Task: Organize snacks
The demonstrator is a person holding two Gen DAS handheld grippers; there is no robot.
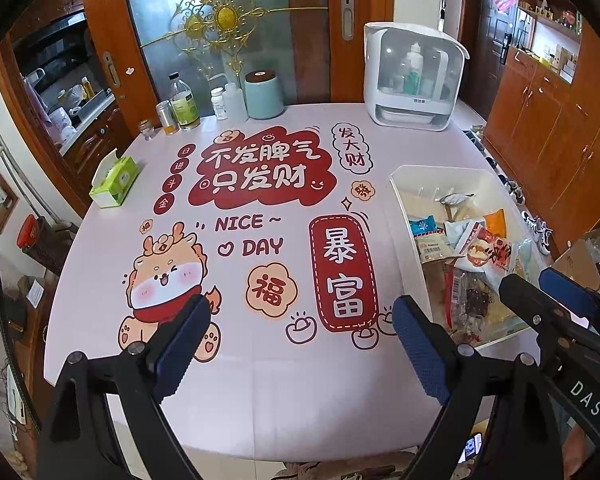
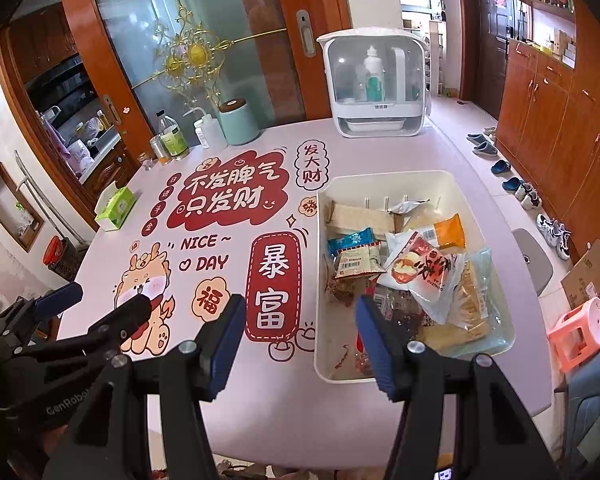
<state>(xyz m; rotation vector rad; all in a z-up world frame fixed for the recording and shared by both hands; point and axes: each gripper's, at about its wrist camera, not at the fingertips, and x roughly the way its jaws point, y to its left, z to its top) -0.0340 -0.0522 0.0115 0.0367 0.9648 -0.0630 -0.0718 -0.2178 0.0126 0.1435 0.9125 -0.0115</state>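
Now | snack bin [image 2: 384, 184] ahead-right of right tongs [image 2: 300, 340] (gaping, empty)

Table [image 1: 260, 380] centre free; bin [image 2: 384, 180] right, bottles [image 1: 184, 104] etc. back (edge blurry).

One white rectangular plastic bin [image 2: 384, 184] holds a heap of snack packets, too overlapped to count exactly. One green cardboard tissue box [image 2: 116, 206], one pale-green cylindrical canister with a brown lid [image 2: 238, 122] and one white plastic cabinet with a clear front [image 2: 374, 92] stand on one pink printed table [image 2: 260, 412]. Two black grippers with blue pads appear.
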